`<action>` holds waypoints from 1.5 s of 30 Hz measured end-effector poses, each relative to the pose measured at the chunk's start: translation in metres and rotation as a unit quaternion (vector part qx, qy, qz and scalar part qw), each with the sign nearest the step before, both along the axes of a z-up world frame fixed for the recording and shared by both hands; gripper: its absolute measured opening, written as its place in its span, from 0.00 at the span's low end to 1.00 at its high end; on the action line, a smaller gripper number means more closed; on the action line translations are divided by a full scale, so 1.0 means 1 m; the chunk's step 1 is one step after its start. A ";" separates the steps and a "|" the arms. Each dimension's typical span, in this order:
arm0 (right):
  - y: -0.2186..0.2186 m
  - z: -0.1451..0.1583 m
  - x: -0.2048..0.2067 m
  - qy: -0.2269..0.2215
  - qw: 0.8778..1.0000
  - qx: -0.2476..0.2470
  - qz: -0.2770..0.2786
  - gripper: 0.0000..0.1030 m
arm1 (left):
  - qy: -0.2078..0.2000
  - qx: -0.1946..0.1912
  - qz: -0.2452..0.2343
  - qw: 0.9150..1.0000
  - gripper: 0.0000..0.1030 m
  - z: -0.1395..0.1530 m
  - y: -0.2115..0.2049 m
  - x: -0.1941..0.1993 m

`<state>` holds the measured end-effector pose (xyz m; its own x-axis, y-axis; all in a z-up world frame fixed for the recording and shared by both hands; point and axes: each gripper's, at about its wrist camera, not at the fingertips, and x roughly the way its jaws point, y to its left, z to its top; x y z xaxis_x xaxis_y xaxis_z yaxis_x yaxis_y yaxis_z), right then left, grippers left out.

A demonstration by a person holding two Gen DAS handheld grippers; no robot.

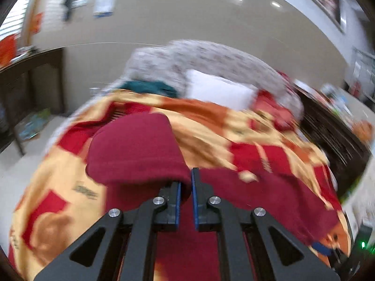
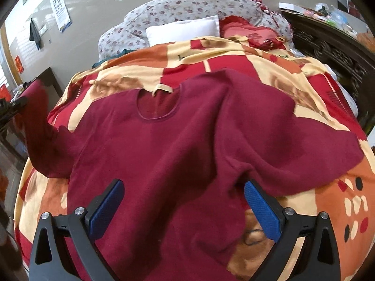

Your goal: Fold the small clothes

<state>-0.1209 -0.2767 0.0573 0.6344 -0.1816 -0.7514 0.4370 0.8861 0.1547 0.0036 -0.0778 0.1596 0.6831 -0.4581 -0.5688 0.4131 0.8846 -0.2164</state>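
Note:
A dark red long-sleeved shirt (image 2: 168, 140) lies face up on the patterned bedspread (image 2: 234, 63), neckline toward the pillows. Its right sleeve is folded in across the body. My left gripper (image 1: 185, 182) is shut on the shirt's left sleeve (image 1: 136, 149) and holds it lifted; it also shows at the left edge of the right wrist view (image 2: 18, 103). My right gripper (image 2: 184, 201) is open and empty, its blue pads (image 2: 262, 210) low over the shirt's lower body near the armpit fold.
A white pillow (image 2: 185, 31) and a floral grey quilt (image 2: 187, 7) lie at the head of the bed. A red pillow (image 2: 248, 34) sits beside them. Dark wooden furniture (image 2: 332, 51) stands on the right, a dark table (image 1: 30, 75) on the left.

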 end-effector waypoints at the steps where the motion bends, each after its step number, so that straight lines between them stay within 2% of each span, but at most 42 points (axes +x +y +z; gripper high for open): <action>1: -0.002 0.001 -0.003 0.000 1.000 -0.001 -0.001 1.00 | 0.002 0.003 -0.017 1.000 0.07 -0.005 -0.015 -0.006; 6: -0.023 0.004 -0.022 -0.002 0.999 -0.013 -0.037 1.00 | 0.036 0.019 -0.090 0.995 0.07 -0.048 -0.078 -0.022; 8: -0.035 0.003 -0.029 0.001 0.999 -0.008 -0.051 1.00 | 0.053 0.026 -0.121 0.991 0.07 -0.070 -0.099 -0.027; 10: -0.042 0.001 -0.031 0.006 0.998 -0.008 -0.058 1.00 | 0.058 0.040 -0.152 0.986 0.12 -0.089 -0.114 -0.038; 11: -0.045 0.001 -0.033 0.008 0.998 -0.008 -0.062 1.00 | 0.059 0.050 -0.167 0.983 0.23 -0.096 -0.120 -0.043; 12: -0.047 0.001 -0.034 0.009 0.998 -0.007 -0.064 1.00 | 0.058 0.057 -0.175 0.981 0.42 -0.099 -0.124 -0.047; 14: -0.051 0.004 -0.036 0.006 0.998 -0.009 -0.067 1.00 | 0.054 0.062 -0.190 0.978 0.60 -0.099 -0.122 -0.058; 16: -0.051 0.006 -0.037 0.004 0.998 -0.014 -0.067 1.00 | 0.041 0.056 -0.199 0.978 0.64 -0.087 -0.109 -0.065; 18: -0.050 0.008 -0.037 0.002 0.998 -0.019 -0.065 1.00 | 0.020 0.066 -0.190 0.979 0.81 -0.073 -0.088 -0.072; 21: -0.045 0.010 -0.032 0.000 0.998 -0.023 -0.052 1.00 | -0.017 0.072 -0.159 0.984 0.85 -0.058 -0.048 -0.071; 24: -0.035 0.011 -0.021 -0.001 0.999 -0.032 -0.024 1.00 | -0.042 0.110 -0.096 0.988 0.85 -0.059 -0.003 -0.059; 27: -0.028 0.009 -0.001 -0.006 1.000 -0.029 0.002 1.00 | -0.018 0.124 -0.045 0.991 0.85 -0.070 0.027 -0.033; 29: -0.026 0.010 0.017 -0.006 0.999 -0.040 0.011 1.00 | 0.013 0.107 -0.019 0.994 0.85 -0.078 0.046 -0.017; 31: -0.026 0.011 0.037 -0.003 0.998 -0.052 0.023 1.00 | 0.026 0.090 -0.008 0.996 0.85 -0.083 0.056 -0.009; 33: -0.030 0.005 0.066 0.014 0.997 -0.063 0.028 0.98 | 0.025 0.090 0.000 0.996 0.85 -0.085 0.059 -0.006; 35: -0.035 -0.007 0.090 0.032 0.997 -0.070 0.029 0.90 | 0.021 0.098 0.004 0.995 0.85 -0.087 0.059 -0.006; 37: -0.040 -0.024 0.112 0.059 0.995 -0.070 0.037 0.67 | 0.023 0.104 0.004 0.994 0.85 -0.090 0.057 -0.004; 38: -0.042 -0.030 0.118 0.071 0.994 -0.076 0.039 0.67 | 0.025 0.106 0.003 0.994 0.85 -0.091 0.059 -0.004; 39: -0.041 -0.033 0.121 0.072 0.993 -0.088 0.042 0.59 | 0.023 0.109 0.002 0.994 0.85 -0.092 0.058 -0.004; 40: -0.035 -0.030 0.121 0.063 0.991 -0.108 0.051 0.36 | 0.021 0.111 0.003 0.994 0.85 -0.091 0.059 -0.005; 41: -0.034 -0.026 0.119 0.062 0.990 -0.114 0.052 0.29 | 0.019 0.114 0.005 0.993 0.85 -0.091 0.058 -0.004; 43: -0.038 -0.016 0.111 0.046 0.992 -0.103 0.055 0.08 | 0.021 0.112 0.008 0.993 0.85 -0.090 0.057 -0.001; 45: -0.046 -0.005 0.101 0.034 0.993 -0.098 0.050 0.06 | 0.026 0.099 0.010 0.995 0.85 -0.088 0.056 0.002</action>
